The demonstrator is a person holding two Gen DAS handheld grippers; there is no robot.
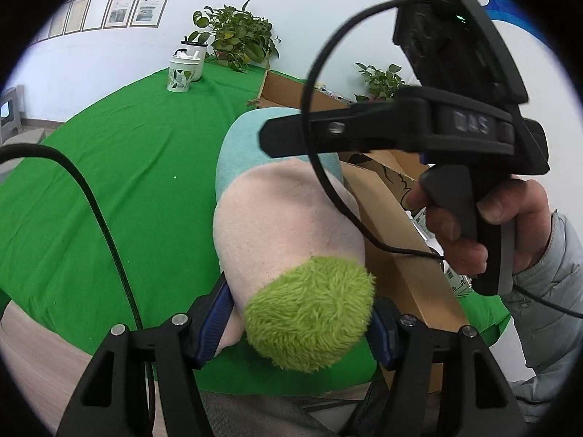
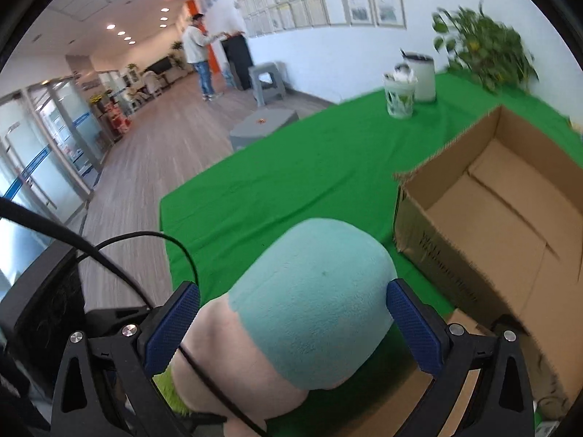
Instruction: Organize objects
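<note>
A plush toy with a teal end, a pink middle and a fuzzy green end is held over the green table. My left gripper is shut on its green end. My right gripper is shut on its teal end. The right gripper's body and the hand holding it show in the left wrist view above the toy. An open, empty cardboard box stands just right of the toy; its wall also shows in the left wrist view.
Two white cups and a potted plant stand at the far side of the table. A second plant is behind the box. Grey stools and a standing person are on the floor to the left. Cables hang near the grippers.
</note>
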